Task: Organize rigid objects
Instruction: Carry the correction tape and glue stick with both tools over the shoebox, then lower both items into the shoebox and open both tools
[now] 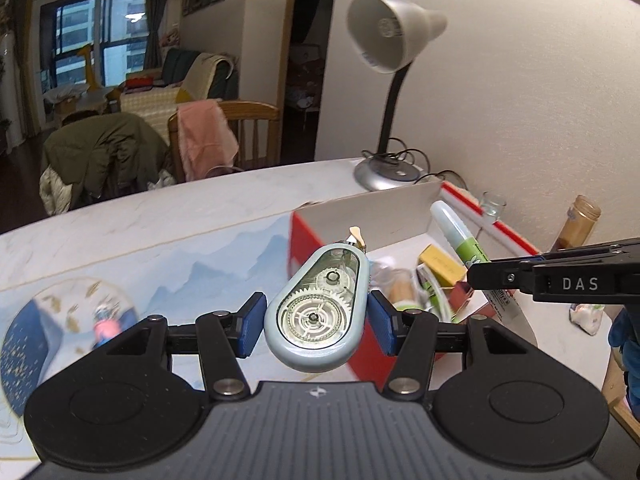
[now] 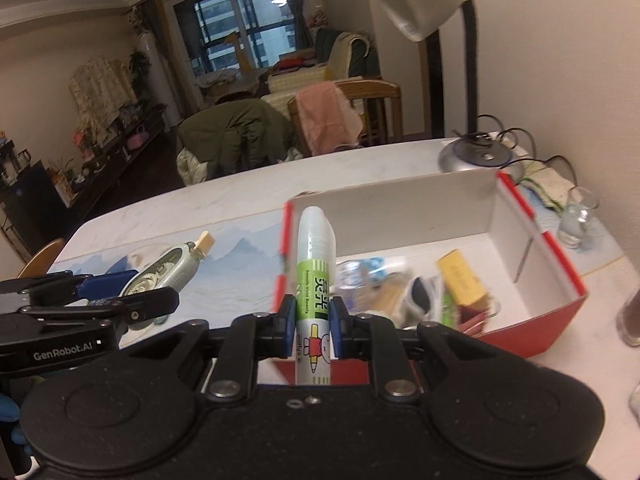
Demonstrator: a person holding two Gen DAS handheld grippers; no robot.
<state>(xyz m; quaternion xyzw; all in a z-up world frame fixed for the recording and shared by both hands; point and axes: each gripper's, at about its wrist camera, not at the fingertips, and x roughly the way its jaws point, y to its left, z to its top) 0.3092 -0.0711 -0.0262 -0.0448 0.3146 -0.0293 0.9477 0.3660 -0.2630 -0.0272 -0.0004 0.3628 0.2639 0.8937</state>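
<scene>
My left gripper (image 1: 316,322) is shut on a pale blue correction tape dispenser (image 1: 318,308) with clear gears, held above the table beside the left wall of the red box (image 1: 320,240). It also shows in the right wrist view (image 2: 160,274). My right gripper (image 2: 312,324) is shut on a green-and-white glue stick (image 2: 314,280), held upright over the near left corner of the red box (image 2: 552,312). The glue stick also shows in the left wrist view (image 1: 460,232). The box holds several small items, among them a yellow packet (image 2: 460,278).
A white desk lamp (image 1: 394,36) stands behind the box on the white table (image 1: 180,208). A small glass (image 2: 576,220) and a brown jar (image 1: 576,224) stand right of the box. Chairs draped with clothes (image 1: 204,140) are beyond the table's far edge.
</scene>
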